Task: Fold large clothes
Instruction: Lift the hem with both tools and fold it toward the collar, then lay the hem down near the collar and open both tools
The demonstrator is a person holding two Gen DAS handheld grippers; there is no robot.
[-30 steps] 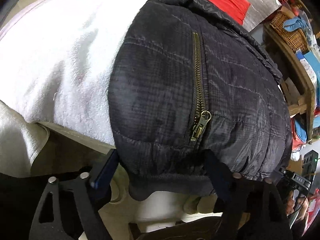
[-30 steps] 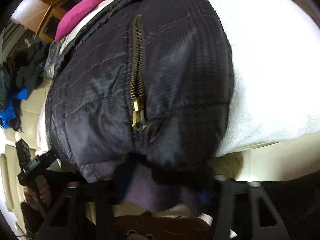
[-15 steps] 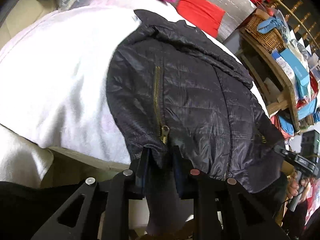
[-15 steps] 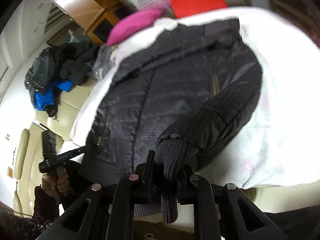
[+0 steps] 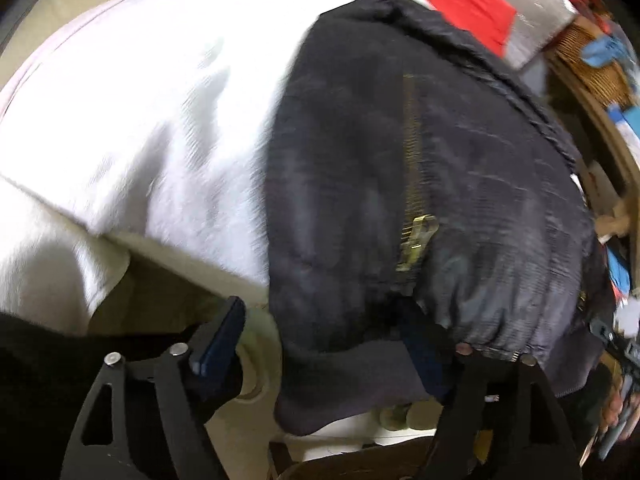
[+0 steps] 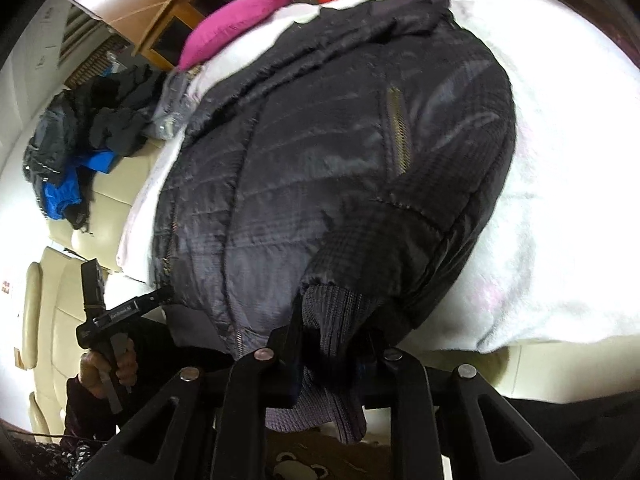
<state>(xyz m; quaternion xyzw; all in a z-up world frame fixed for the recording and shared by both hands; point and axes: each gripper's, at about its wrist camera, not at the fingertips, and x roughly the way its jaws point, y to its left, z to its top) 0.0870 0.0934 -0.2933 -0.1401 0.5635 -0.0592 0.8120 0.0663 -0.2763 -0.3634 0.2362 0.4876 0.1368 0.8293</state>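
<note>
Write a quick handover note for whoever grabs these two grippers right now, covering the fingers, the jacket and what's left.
Left gripper: fingers wide open around the hem of the black quilted puffer jacket, not clamped.
Right gripper: fingers shut on the jacket's grey ribbed knit cuff.
Jacket lies front up, brass pocket zippers showing, on the white fleece blanket, its hem at the near edge.
Done: right sleeve gripped. No completed fold visible.
Left: close the left fingers on the hem, bring the sleeves in, fold the body.
</note>
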